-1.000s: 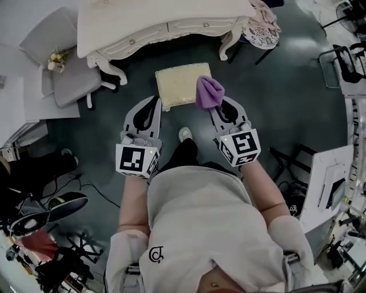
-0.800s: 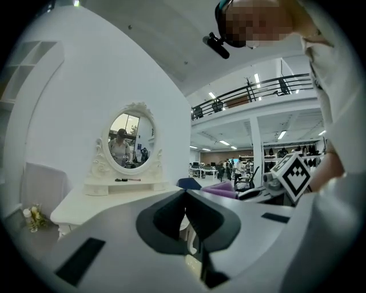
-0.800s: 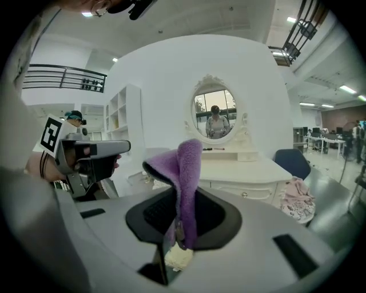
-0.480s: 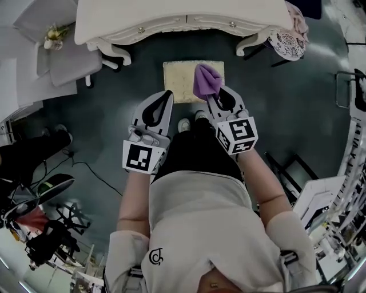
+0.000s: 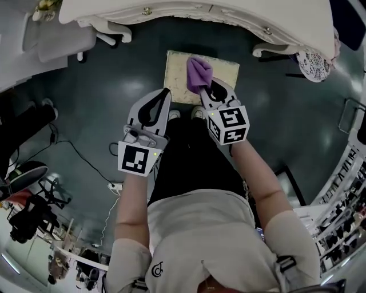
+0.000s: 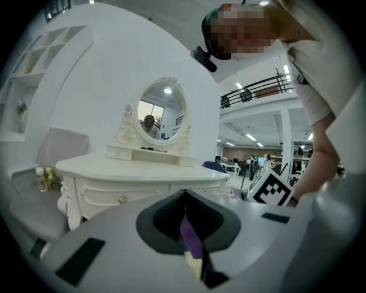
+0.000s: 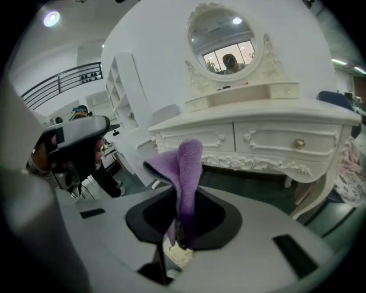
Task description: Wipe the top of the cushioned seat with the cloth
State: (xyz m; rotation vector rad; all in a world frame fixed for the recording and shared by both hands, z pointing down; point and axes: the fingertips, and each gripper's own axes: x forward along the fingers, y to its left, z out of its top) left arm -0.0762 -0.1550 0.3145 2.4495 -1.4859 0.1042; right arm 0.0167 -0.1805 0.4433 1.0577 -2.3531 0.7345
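The left grey two-jaw gripper point(image 5: 164, 92) has its jaws closed together with nothing in their grip. Its own view shows only a narrow slit between them, and the purple sliver in that slit seems to be the cloth beyond it, with a pale patch of seat below.

Just past its tips the square cream cushioned seat point(image 5: 229, 73) stands on the floor, its far edge close to the dressing table's front. The crumpled purple fleece cloth point(image 5: 198, 73) sits over the middle of the seat's top. From the head view I cannot tell whether it touches the cushion or hangs just above it.

The right grey two-jaw gripper point(image 5: 207, 87) is clamped tight on the cloth's lower end. In the right gripper view the fabric stands up out of the closed jaws in a folded peak.

The dark, glossy green-grey floor point(image 5: 97, 109) reflects ceiling lights. A white carved dressing table point(image 5: 229, 17) with brass knobs runs along the top edge of the head view, and it carries an oval framed mirror point(image 7: 223, 37). A pale grey upholstered chair point(image 5: 51, 40) stands at its left end. The person's two white shoes point(image 5: 174, 114) are at the seat's near edge.

Each gripper bears a cube with black-and-white square markers point(image 5: 138, 159). The person's pale shirt has a small dark looped emblem point(image 5: 156, 268), too small to read.
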